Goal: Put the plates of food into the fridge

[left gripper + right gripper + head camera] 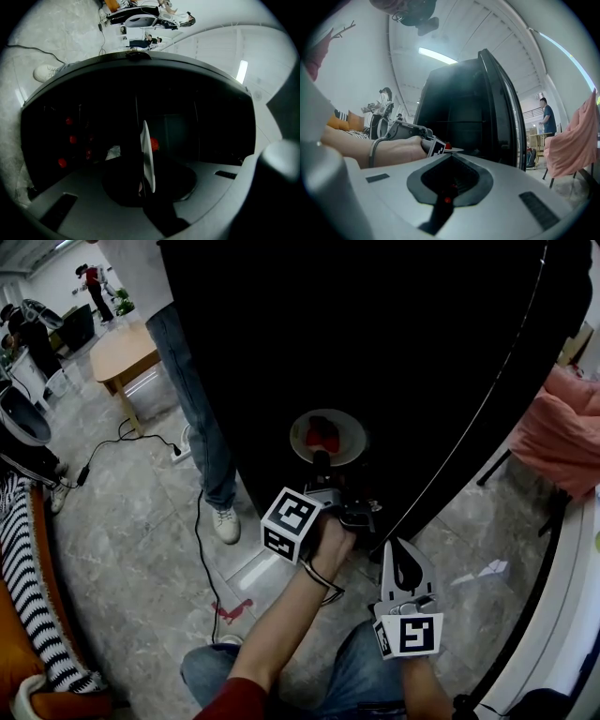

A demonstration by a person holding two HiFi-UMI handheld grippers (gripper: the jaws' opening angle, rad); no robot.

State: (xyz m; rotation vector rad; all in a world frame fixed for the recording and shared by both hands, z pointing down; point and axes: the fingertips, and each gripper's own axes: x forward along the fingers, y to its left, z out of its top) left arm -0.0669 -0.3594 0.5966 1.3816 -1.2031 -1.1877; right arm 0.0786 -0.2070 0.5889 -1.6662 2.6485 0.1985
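A white plate (349, 437) with red food (323, 434) hangs at the mouth of the dark open fridge (394, 334). My left gripper (322, 463) is shut on the plate's near rim. In the left gripper view the plate (147, 157) shows edge-on between the jaws, the red food (154, 145) on its right face, with the dark fridge interior (197, 131) behind. My right gripper (405, 559) hangs lower right, jaws together and empty. The right gripper view shows the plate (453, 150) level beside the fridge door (501, 103).
A person in jeans (197, 409) stands just left of the fridge, a white shoe (225, 523) by a floor cable (201, 549). A wooden table (122, 352) is far left. Pink cloth (562, 427) drapes a chair at right. Small red items (70, 139) sit inside the fridge.
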